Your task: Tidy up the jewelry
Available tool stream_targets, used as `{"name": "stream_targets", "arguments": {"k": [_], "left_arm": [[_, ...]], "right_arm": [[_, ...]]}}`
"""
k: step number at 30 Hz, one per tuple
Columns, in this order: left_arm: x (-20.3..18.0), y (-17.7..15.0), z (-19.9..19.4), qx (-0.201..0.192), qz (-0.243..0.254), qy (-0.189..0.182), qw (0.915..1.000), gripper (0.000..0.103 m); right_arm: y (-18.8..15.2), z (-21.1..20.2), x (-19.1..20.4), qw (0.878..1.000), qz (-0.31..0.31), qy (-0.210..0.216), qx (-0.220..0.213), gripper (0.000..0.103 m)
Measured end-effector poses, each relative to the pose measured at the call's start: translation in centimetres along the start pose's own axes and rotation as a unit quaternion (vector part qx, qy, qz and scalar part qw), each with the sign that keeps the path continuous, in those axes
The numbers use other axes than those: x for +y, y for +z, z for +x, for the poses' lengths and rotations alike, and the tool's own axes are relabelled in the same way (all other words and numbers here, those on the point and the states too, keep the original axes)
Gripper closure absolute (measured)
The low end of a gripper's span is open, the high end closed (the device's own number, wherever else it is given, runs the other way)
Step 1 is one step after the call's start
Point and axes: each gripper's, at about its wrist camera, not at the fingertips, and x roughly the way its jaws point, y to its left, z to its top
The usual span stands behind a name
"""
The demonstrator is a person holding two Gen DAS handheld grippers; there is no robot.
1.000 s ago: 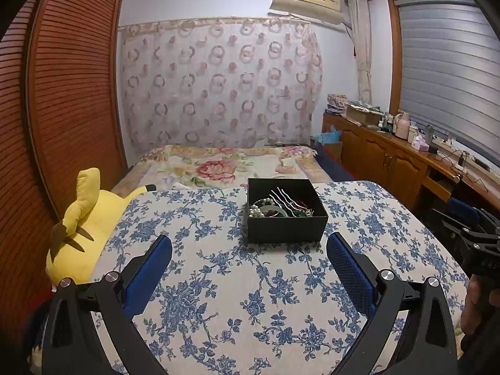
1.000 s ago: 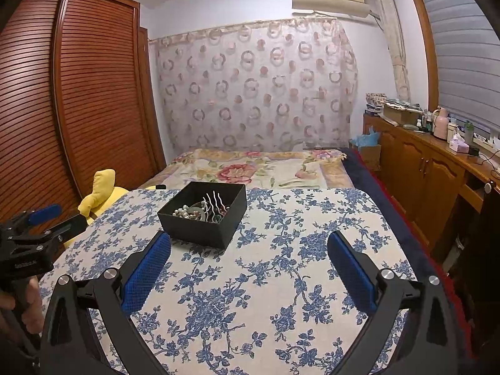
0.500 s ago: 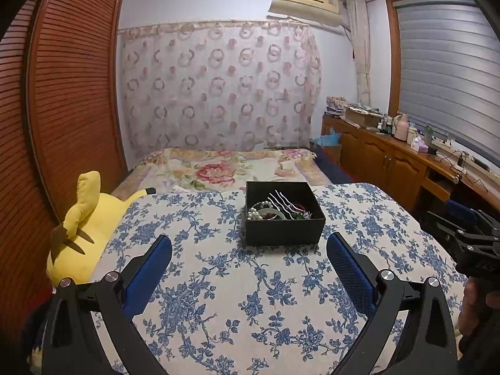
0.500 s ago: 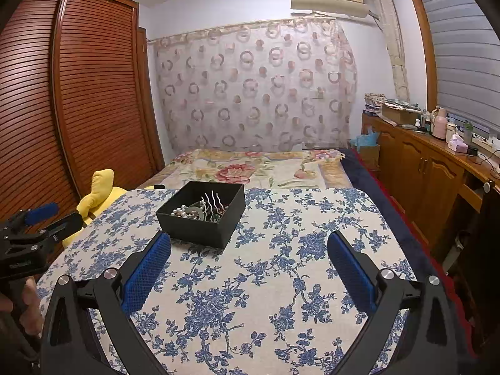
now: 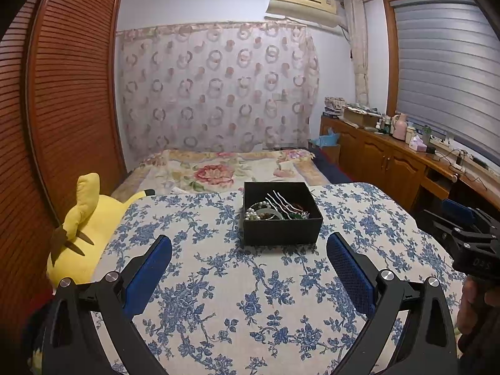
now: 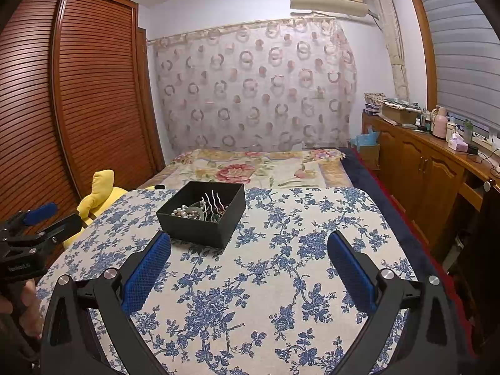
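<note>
Bedroom, dim, with a louvred wardrobe on the left, a ring-patterned curtain at the back and a bed below it. Nearer stands the surface (image 5: 218, 281) under a blue-flowered cloth.

Left wrist view: the left hand-held gripper (image 5: 249, 265) hangs low over the near part of the surface, its blue pads spread wide with nothing between them. The box (image 5: 281, 218), black and lidless, sits toward the far edge, just ahead and slightly right. In it lies the jewelry (image 5: 275, 211): a string of pearls at the left, wavy silver hairpins leaning across, something green and dark beneath; the pieces are heaped together, not sorted. A yellow plush (image 5: 81, 228) rests off the left edge. At the right edge the right hand-held gripper (image 5: 465, 231) shows, gripped by a hand (image 5: 478, 300).

Right wrist view: the right hand-held gripper is likewise spread and empty, above the near right part of the surface. The box stands ahead and left, one corner turned toward the camera, its near wall just past the left pad (image 6: 147, 275). No jewelry is seen on the cloth.

Compared with a second ago, the box sits slightly higher in both views and the curtain top has dropped in the frame. That suggests both grippers tipped or rose a touch, with little advance. Nothing in the box has shifted. All visible pieces lie in the box, which fits either a tidy-up ended or sorting yet ahead.
</note>
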Motion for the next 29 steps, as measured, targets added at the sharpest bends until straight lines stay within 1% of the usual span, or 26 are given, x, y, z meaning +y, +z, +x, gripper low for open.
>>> {"name": "stream_targets", "arguments": {"k": [29], "left_arm": [[-0.12, 0.13, -0.16, -0.002, -0.001, 0.001, 1.0, 0.007]], "right_arm": [[-0.09, 0.1, -0.01, 1.0, 0.002, 0.001, -0.001, 0.002]]}}
